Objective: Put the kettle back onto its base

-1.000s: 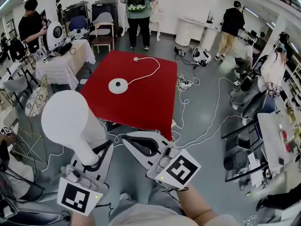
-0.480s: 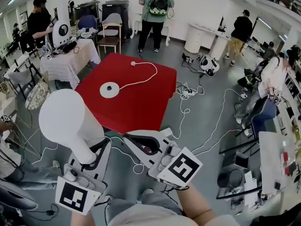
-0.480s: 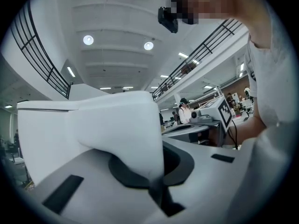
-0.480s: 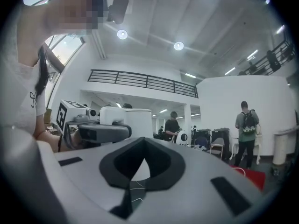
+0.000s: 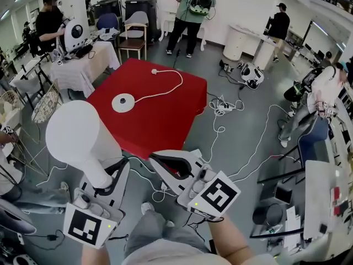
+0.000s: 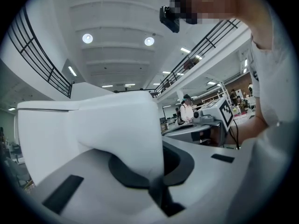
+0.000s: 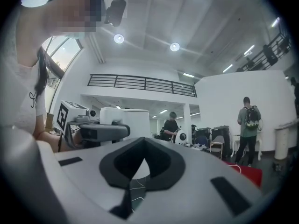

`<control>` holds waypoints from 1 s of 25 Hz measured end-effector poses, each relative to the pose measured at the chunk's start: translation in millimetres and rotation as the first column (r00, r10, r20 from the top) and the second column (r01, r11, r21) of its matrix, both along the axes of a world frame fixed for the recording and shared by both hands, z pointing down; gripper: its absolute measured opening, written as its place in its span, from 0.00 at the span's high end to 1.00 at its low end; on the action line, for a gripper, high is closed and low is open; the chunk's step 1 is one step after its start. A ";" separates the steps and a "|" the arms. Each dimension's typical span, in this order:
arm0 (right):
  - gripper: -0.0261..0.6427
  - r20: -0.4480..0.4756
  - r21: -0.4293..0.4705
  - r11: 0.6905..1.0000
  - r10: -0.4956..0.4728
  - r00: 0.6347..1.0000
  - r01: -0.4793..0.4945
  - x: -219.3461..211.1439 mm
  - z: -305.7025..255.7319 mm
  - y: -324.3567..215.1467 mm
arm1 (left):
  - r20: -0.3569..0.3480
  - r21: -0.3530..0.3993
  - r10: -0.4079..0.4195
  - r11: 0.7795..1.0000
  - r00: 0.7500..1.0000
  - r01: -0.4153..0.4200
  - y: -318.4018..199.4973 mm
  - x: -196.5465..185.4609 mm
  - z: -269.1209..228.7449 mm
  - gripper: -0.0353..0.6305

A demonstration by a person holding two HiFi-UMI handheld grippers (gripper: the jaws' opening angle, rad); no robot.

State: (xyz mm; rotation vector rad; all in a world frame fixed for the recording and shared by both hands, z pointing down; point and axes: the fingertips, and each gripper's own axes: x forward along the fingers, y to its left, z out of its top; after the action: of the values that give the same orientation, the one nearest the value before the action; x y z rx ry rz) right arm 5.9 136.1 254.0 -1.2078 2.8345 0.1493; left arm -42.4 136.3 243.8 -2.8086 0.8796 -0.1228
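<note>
The base [image 5: 123, 102] lies on the bench's [image 5: 165, 117] left half; the kettle [image 5: 83, 138], in the left claw [image 5: 113, 175], hangs before the bench's near-left edge.

Red table [image 5: 165, 123] — round white base [image 5: 122, 102] and its cord [image 5: 156, 94] on top.

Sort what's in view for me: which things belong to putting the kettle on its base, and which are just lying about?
Job in hand:
- kettle, its handle gripped in the left claw
- round base with its cord
- red table under the base

Lying about:
- floor cables
- chair
- cloth-covered table
- right claw, shut and empty
</note>
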 end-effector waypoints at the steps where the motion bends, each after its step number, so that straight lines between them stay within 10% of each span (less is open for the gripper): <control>1: 0.95 0.001 0.000 1.000 0.003 1.000 -0.003 4.0 -0.4 -1.7 | 0.001 0.001 0.001 1.000 1.000 -0.001 -2.0 3.8 -0.8 0.93; 25: 0.95 -0.001 -0.015 0.999 -0.046 0.999 0.046 40.1 3.9 -157.2 | -0.020 -0.021 -0.045 0.999 0.999 0.045 -156.0 39.4 7.0 0.93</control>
State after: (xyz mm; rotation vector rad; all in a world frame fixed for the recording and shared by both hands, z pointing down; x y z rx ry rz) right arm 46.1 -21.2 258.0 -1.1449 2.8670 0.1272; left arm -3.0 -19.7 250.8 -2.8146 0.9514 -0.1104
